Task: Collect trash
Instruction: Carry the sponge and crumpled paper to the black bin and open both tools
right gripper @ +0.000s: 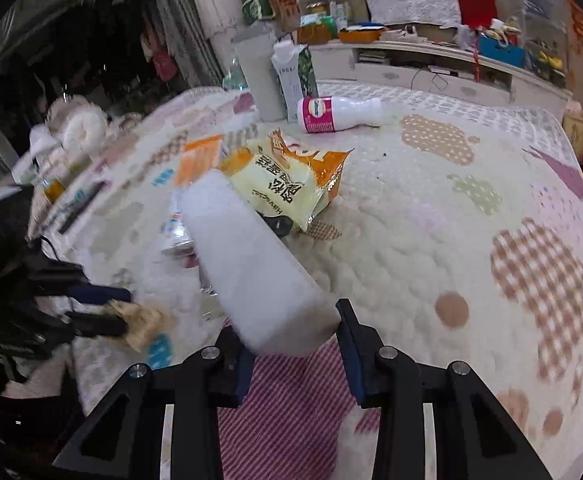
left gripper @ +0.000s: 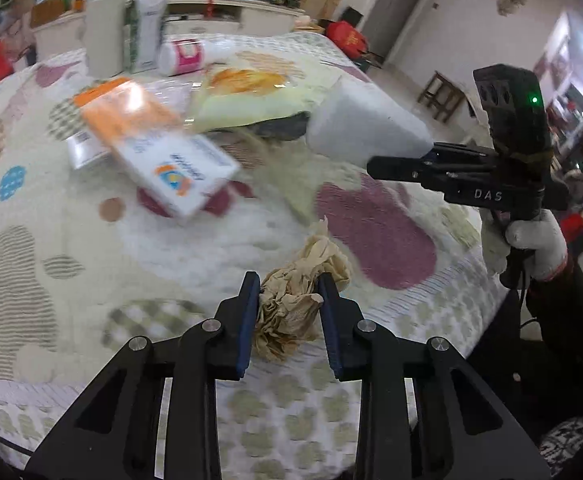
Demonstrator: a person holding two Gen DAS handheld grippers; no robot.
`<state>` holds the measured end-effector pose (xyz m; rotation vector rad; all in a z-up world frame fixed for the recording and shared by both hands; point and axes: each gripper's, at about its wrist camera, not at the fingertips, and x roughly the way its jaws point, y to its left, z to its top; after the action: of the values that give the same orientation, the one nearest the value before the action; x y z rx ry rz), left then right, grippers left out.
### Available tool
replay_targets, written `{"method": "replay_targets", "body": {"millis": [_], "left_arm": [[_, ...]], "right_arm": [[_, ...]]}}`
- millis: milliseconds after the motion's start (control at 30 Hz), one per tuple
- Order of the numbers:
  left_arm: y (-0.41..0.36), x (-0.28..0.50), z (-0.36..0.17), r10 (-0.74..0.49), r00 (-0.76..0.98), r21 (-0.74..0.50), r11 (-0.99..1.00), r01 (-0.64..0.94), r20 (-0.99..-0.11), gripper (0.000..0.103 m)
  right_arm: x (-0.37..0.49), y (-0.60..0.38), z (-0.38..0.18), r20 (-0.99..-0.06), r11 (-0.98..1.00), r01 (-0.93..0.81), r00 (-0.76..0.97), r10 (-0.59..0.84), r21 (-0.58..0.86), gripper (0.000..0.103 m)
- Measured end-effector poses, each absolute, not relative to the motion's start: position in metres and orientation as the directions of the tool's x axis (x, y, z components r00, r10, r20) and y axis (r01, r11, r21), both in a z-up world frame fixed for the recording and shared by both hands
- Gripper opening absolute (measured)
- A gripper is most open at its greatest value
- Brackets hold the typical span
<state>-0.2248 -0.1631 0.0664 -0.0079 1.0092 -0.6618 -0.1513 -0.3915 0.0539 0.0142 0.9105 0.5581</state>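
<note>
Pinching a crumpled wad of beige paper [left gripper: 295,304] between its blue-padded fingers [left gripper: 248,324], the left gripper [left gripper: 289,322] is held low over the near part of a quilted cover [left gripper: 211,240] patterned with patches of plaid, stripes and dots. The paper is pressed on both sides by the pads and is seen bulging out above and below them. In the right wrist view the same gripper [right gripper: 121,314] is seen at the far left with the paper [right gripper: 145,322] sticking out of its tips. A white foam block [right gripper: 247,260] is clamped at its near end by the right gripper [right gripper: 293,344], whose jaws are closed against the block's sides; the block is carried tilted, its far end raised above the cover. From the left wrist view the right gripper [left gripper: 375,168] is seen at the right, held by a white-gloved hand [left gripper: 531,240], with the foam block [left gripper: 363,124] projecting leftward from its tips. Farther out on the cover, an orange-and-white box [left gripper: 159,148] is seen lying near a yellow snack bag [right gripper: 291,176]. Beyond these, a white bottle with a pink label [right gripper: 339,114] is laid on its side, and just to its left a carton [right gripper: 291,80] and a tall pale container [right gripper: 259,76] are stood upright.
</note>
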Motion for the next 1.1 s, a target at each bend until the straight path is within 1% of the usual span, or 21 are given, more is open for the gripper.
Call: {"method": "replay_targets", "body": {"millis": [233, 433, 533, 833, 1100], "left_arm": [[-0.2, -0.235, 0.079, -0.575, 0.328, -0.331, 0.754, 0.567, -0.749, 0.027], [-0.241, -0.234, 0.088, -0.604, 0.317, -0.339, 0.725, 0.6, -0.731, 0.027], [-0.263, -0.234, 0.092, -0.618, 0.306, -0.343, 0.707, 0.618, -0.724, 0.027], [-0.336, -0.238, 0.099, -0.614, 0.324, -0.27, 0.677, 0.684, -0.72, 0.027], [-0.391, -0.238, 0.097, -0.617, 0.311, -0.242, 0.647, 0.723, -0.723, 0.027]], "right_arm": [[-0.194, -0.432, 0.062, -0.705, 0.883, -0.352, 0.539, 0.462, 0.309, 0.036], [-0.227, -0.484, 0.066, -0.693, 0.916, -0.232, 0.6, 0.4, 0.328, 0.036], [-0.24, -0.502, 0.069, -0.692, 0.929, -0.192, 0.624, 0.363, 0.315, 0.036], [-0.27, -0.559, 0.066, -0.694, 0.944, -0.054, 0.665, 0.277, 0.326, 0.036], [-0.295, -0.604, 0.063, -0.706, 0.946, 0.054, 0.68, 0.201, 0.321, 0.036]]}}
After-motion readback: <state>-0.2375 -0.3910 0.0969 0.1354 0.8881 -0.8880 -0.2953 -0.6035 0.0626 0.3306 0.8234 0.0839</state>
